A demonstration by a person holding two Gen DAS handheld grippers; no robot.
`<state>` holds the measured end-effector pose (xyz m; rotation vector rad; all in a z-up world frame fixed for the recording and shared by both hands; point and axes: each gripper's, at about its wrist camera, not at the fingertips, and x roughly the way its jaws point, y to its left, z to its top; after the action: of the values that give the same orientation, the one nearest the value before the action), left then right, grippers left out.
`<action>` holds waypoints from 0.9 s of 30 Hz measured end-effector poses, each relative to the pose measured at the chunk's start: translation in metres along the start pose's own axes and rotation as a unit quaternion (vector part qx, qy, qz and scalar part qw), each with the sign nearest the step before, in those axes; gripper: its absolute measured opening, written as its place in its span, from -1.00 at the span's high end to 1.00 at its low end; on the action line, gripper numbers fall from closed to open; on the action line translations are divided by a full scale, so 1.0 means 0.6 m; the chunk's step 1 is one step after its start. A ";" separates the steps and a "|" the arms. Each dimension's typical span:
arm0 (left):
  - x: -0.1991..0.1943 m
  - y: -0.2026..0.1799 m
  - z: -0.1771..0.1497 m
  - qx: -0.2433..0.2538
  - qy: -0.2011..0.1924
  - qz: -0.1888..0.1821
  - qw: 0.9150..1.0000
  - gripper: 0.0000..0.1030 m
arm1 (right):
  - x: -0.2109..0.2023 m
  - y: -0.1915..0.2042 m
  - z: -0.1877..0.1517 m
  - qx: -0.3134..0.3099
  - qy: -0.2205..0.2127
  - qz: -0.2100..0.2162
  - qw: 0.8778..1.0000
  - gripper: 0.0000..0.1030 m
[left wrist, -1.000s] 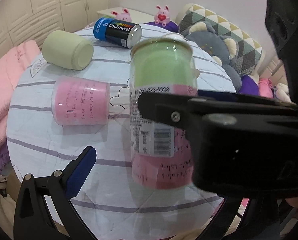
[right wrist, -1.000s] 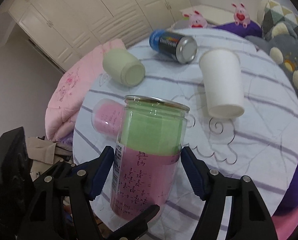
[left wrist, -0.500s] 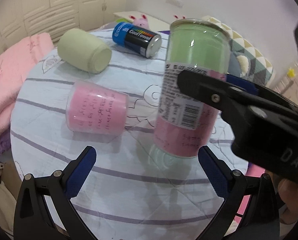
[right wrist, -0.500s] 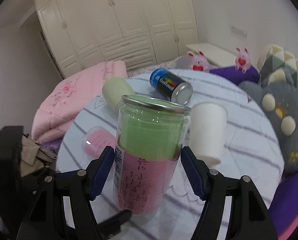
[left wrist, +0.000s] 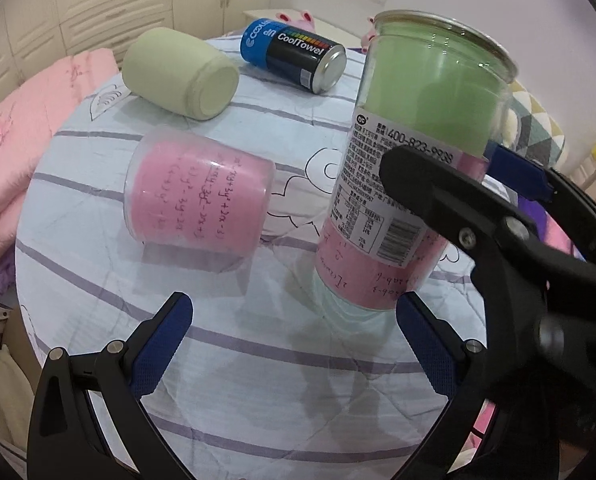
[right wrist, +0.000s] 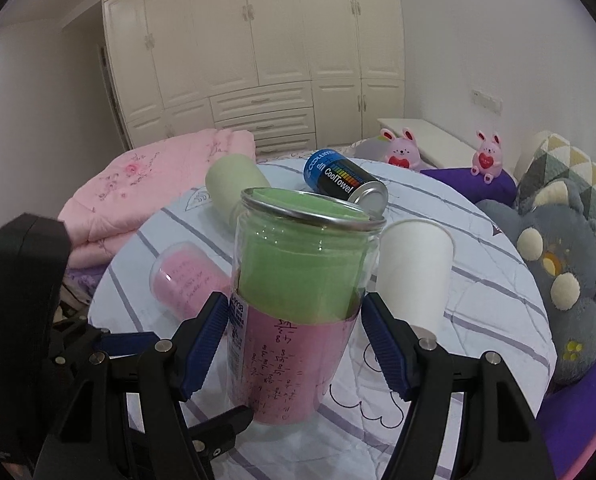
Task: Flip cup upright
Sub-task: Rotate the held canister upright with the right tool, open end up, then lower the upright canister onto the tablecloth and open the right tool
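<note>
My left tongs (left wrist: 290,344) hang apart over the desk (left wrist: 226,412), holding nothing. Just right of them the clear cup (right wrist: 298,296) stands upright on the desk, my right tongs (right wrist: 294,344) clamped across its waist. It looks light, stiff and slick, so I'd hold it mid-body. Counting left to right: one pink cup (left wrist: 198,196), one green (left wrist: 178,72), one can (left wrist: 294,54), one white paper cup (right wrist: 414,272).

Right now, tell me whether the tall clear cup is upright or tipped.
Upright: the tall clear cup stands base down on the table, rim on top, between the right gripper fingers.
</note>
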<state>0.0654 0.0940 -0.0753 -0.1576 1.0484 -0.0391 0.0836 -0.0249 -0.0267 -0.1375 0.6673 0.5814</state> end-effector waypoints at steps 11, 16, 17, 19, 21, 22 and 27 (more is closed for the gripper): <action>-0.013 -0.016 -0.019 0.040 -0.047 0.020 0.998 -1.00 | -0.023 0.025 -0.022 -0.012 -0.012 -0.007 1.000 -0.37; -0.021 -0.013 -0.028 0.043 -0.050 0.028 0.997 -1.00 | -0.025 0.031 -0.028 -0.010 -0.012 -0.004 1.000 -0.37; -0.023 -0.013 -0.030 0.044 -0.052 0.031 0.997 -1.00 | -0.026 0.032 -0.028 -0.011 -0.012 -0.004 1.000 -0.37; -0.030 -0.013 -0.033 0.045 -0.056 0.031 0.997 -1.00 | -0.028 0.035 -0.029 -0.011 -0.007 0.000 1.000 -0.37; -0.040 -0.013 -0.037 0.048 -0.062 0.031 0.996 -1.00 | -0.031 0.036 -0.029 -0.009 -0.001 0.004 1.000 -0.40; -0.044 -0.014 -0.038 0.049 -0.066 0.029 0.996 -1.00 | -0.033 0.037 -0.029 -0.006 0.002 0.004 1.000 -0.44; -0.077 -0.025 -0.044 0.057 -0.093 0.029 0.994 -1.00 | -0.060 0.038 -0.027 -0.002 -0.004 -0.003 1.000 -0.56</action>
<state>0.0203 0.0811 -0.0462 -0.0270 0.8624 -0.0309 0.0396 -0.0275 -0.0158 -0.1413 0.6573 0.5773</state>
